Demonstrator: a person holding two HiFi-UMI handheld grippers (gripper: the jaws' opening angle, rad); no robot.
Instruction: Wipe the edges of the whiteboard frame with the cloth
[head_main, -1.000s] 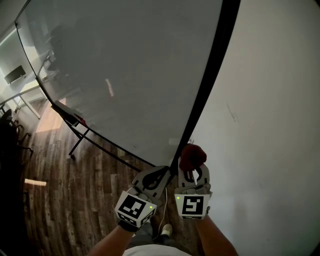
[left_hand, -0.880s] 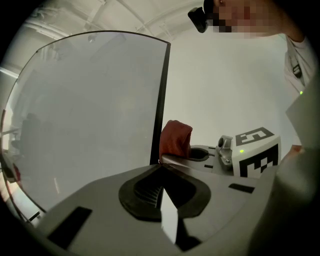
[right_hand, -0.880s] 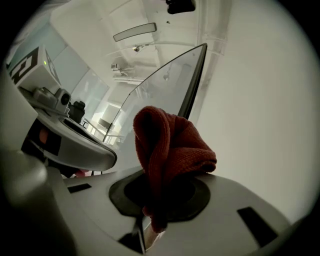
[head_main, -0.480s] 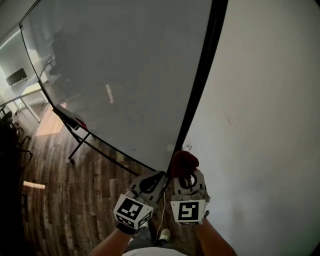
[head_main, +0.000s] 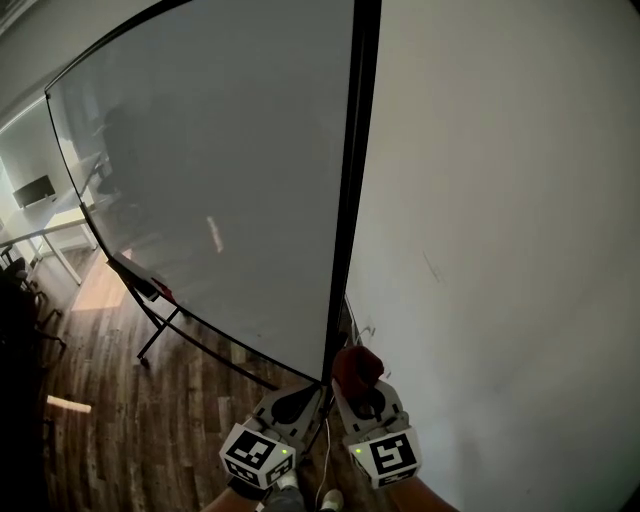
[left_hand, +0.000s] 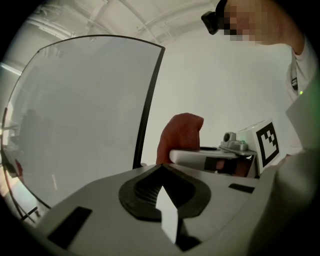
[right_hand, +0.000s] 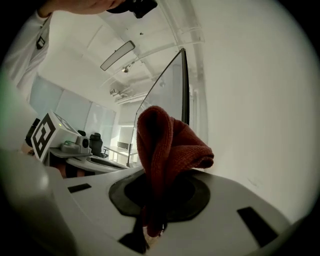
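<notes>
Low down, the dark red knitted cloth, bunched into a folded lump, stands up from the right claw, whose jaws are clamped on it, just beside the bottom corner of the black frame, while the left claw is closed and empty.
</notes>
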